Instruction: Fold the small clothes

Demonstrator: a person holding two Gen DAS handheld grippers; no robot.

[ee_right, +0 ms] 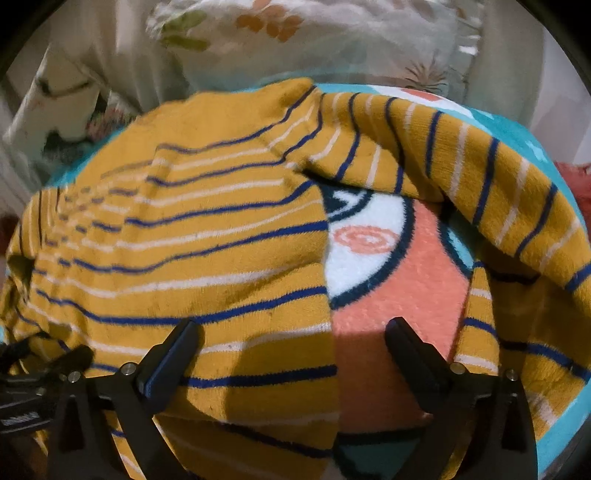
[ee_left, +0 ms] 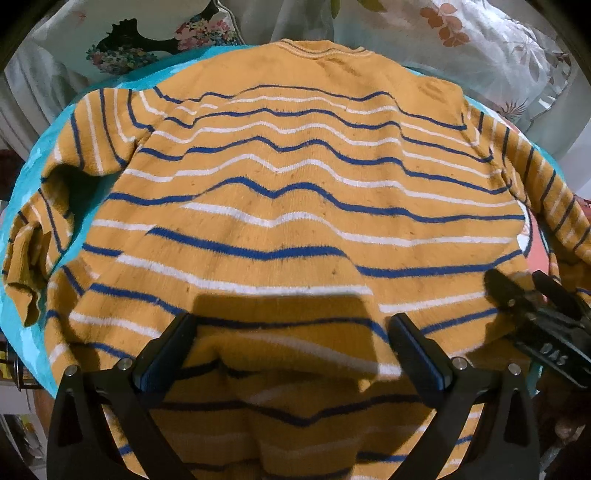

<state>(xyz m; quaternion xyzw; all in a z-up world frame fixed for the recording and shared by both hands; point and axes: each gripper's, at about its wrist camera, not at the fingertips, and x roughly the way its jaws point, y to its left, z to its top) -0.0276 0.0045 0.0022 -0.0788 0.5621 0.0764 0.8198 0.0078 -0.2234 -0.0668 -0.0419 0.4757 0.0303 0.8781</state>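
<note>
A small mustard-yellow sweater with blue and white stripes lies flat, collar away from me, on a turquoise blanket. Its left sleeve is bunched at the left; its right sleeve curves over the blanket. My left gripper is open, hovering over the sweater's hem near the middle. My right gripper is open over the sweater's right side edge, one finger over the cloth, the other over the bare blanket. The right gripper also shows in the left wrist view.
The blanket has a pink, white and dark cartoon pattern. Floral pillows and bedding lie behind the sweater. The left gripper's body shows at the lower left of the right wrist view.
</note>
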